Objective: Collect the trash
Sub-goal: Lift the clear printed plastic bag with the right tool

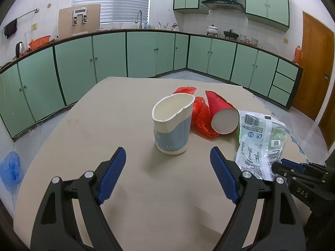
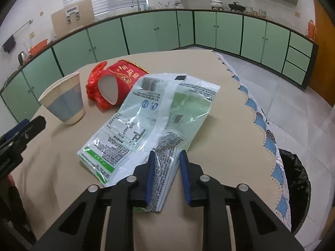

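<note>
A beige-covered table (image 1: pixel 129 188) fills the lower half of both views, with green kitchen cabinets (image 1: pixel 108 54) curving behind it. In the left wrist view the left gripper (image 1: pixel 168 158) hangs low in the frame with its blue-padded jaws spread wide and nothing between them; just above the gap, at centre frame, a dented white-and-blue paper cup (image 1: pixel 172 123) stands upright on the table, apart from the pads. To the right of that cup a crumpled red plastic bag (image 1: pixel 201 117) lies touching a red paper cup (image 1: pixel 223 115) that is tipped on its side, its white bottom facing the camera. Further right lies a clear and green printed wrapper (image 1: pixel 259 144), whose lower end reaches the right gripper (image 1: pixel 278 165) at the right edge of that view. In the right wrist view the right gripper (image 2: pixel 167 156) sits at bottom centre with its jaws drawn narrow, the near end of the wrapper (image 2: pixel 150 115) running between them; the left pad lies against the film, while a sliver of table shows before the right pad, so a full pinch cannot be told for certain. The wrapper stretches up to mid-frame, its far end just short of the tipped red cup (image 2: pixel 119 81) and red bag (image 2: pixel 94 83), with the upright cup (image 2: pixel 67 100) at the left. A scalloped blue-and-white cloth edge (image 2: pixel 263 125) trails down the right side of the table, and below it at the lower right stands a bin lined with a black bag (image 2: pixel 297 179).
</note>
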Motion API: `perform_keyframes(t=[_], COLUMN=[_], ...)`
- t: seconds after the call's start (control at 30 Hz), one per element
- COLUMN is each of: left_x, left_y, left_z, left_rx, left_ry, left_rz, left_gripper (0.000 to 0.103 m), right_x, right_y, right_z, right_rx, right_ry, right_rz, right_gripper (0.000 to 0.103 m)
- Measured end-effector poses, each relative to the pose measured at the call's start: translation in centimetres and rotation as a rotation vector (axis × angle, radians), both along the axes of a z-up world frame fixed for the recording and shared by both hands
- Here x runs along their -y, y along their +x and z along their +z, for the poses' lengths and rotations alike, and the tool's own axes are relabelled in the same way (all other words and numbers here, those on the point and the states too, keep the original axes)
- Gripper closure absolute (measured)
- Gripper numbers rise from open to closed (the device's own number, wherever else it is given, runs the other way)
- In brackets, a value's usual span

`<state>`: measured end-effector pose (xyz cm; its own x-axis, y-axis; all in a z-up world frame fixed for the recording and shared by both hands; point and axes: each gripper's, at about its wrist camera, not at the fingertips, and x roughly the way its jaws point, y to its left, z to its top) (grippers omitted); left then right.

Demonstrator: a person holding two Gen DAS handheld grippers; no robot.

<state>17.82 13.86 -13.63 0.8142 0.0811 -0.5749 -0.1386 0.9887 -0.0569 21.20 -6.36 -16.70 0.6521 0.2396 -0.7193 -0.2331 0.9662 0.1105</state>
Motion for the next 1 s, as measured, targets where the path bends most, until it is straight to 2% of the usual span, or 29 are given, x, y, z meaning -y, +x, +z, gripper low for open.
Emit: perform_keyframes(t=[0.1, 0.4, 0.8, 0.83, 0.93, 1.0], left_x=[-0.1, -1.0, -1.2, -1.2, -1.1, -1.1], left_y=[0.4, 2.3, 4.6, 4.8, 5.3, 5.6], left_z=[0.2, 0.7, 0.3, 0.2, 0.0, -0.1], left_rx=[0.004, 0.001, -0.027, -0.03, -0.041, -0.047], left_ry=[-0.002, -0.002, -0.006, -0.007, -0.016, -0.019], left_rz=[0.01, 0.026, 0.012, 0.011, 0.006, 0.004], left_gripper=[0.023, 0.023, 0.024, 0.025, 0.04, 0.059], right_x=[0.2, 1.8, 0.9, 0.8, 0.7, 0.7], right_y=[0.0, 0.9, 2.8, 2.9, 3.3, 3.5], right_z=[0.2, 1.5, 3.0, 3.0, 2.9, 2.8], right_rx=[0.005, 0.036, 0.074, 0.074, 0.069, 0.064], right_ry=[0.008, 0.061, 0.063, 0.064, 0.065, 0.068], right_rz=[-0.009, -0.045, -0.009, -0.007, -0.002, -0.002], right_gripper=[0.087, 0.088, 0.088, 0.088, 0.088, 0.088])
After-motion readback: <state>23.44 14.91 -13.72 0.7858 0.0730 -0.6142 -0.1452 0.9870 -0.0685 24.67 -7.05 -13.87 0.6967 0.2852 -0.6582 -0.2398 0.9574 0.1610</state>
